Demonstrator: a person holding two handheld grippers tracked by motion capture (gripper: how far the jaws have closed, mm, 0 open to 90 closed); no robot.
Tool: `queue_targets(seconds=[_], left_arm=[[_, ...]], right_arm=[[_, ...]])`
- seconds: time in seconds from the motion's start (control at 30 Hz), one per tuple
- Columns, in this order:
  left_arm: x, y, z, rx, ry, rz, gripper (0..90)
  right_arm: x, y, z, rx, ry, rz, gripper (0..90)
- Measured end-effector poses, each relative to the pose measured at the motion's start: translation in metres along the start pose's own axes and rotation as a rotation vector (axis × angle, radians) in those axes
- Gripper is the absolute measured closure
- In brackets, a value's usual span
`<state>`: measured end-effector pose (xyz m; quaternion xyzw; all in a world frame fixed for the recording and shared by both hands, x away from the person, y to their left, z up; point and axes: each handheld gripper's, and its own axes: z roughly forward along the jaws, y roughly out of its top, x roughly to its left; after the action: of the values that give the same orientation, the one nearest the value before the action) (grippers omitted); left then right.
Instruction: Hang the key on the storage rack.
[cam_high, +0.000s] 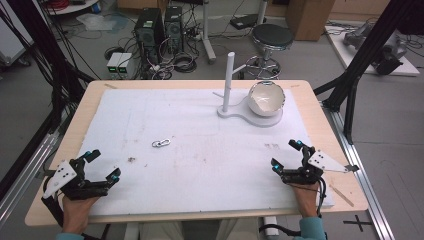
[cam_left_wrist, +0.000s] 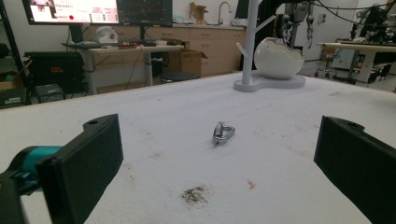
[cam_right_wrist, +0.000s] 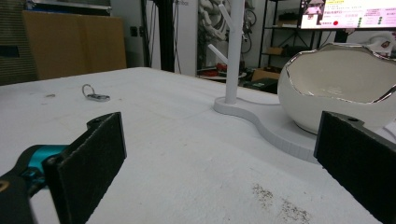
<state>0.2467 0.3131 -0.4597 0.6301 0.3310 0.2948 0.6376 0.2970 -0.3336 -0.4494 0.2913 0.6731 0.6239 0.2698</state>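
Well ahead of left tool (cam_left_wrist: 219, 154): carabiner (cam_left_wrist: 223, 133).

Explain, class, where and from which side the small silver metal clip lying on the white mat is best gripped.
Probably from straight above, jaws closing across the narrow width of the small silver metal clip. It lies flat on the white mat, so its long sides are the easiest faces to pinch, and nothing stands close around it.

— Cut off by the edge in the left gripper view: top of white stand (cam_left_wrist: 251, 42), outer parts of both black jaws.

— Too small from above: metal clip (cam_high: 161, 143), shape unclear. Bowl (cam_right_wrist: 341, 88) cropped at right, partly behind a jaw.
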Motion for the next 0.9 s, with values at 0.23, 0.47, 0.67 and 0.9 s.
queue_targets(seconds=[0.23, 0.47, 0.67, 0.9], left_arm=[[0.0, 0.0, 0.0, -0.003, 0.003, 0.002, 1.7], [0.001, 0.0, 0.0, -0.005, 0.0, -0.008, 1.7], [0.003, 0.003, 0.0, -0.012, 0.005, -0.023, 1.7], [0.008, 0.032, 0.001, 0.008, -0.018, 0.007, 1.7]], right_arm=[[0.0, 0.0, 0.0, -0.004, 0.001, -0.003, 1.5], [0.001, 0.0, 0.0, -0.002, -0.005, -0.011, 1.5], [0.001, 0.0, 0.0, -0.001, -0.002, -0.011, 1.5], [0.001, 0.0, 0.0, -0.001, -0.003, -0.01, 1.5]])
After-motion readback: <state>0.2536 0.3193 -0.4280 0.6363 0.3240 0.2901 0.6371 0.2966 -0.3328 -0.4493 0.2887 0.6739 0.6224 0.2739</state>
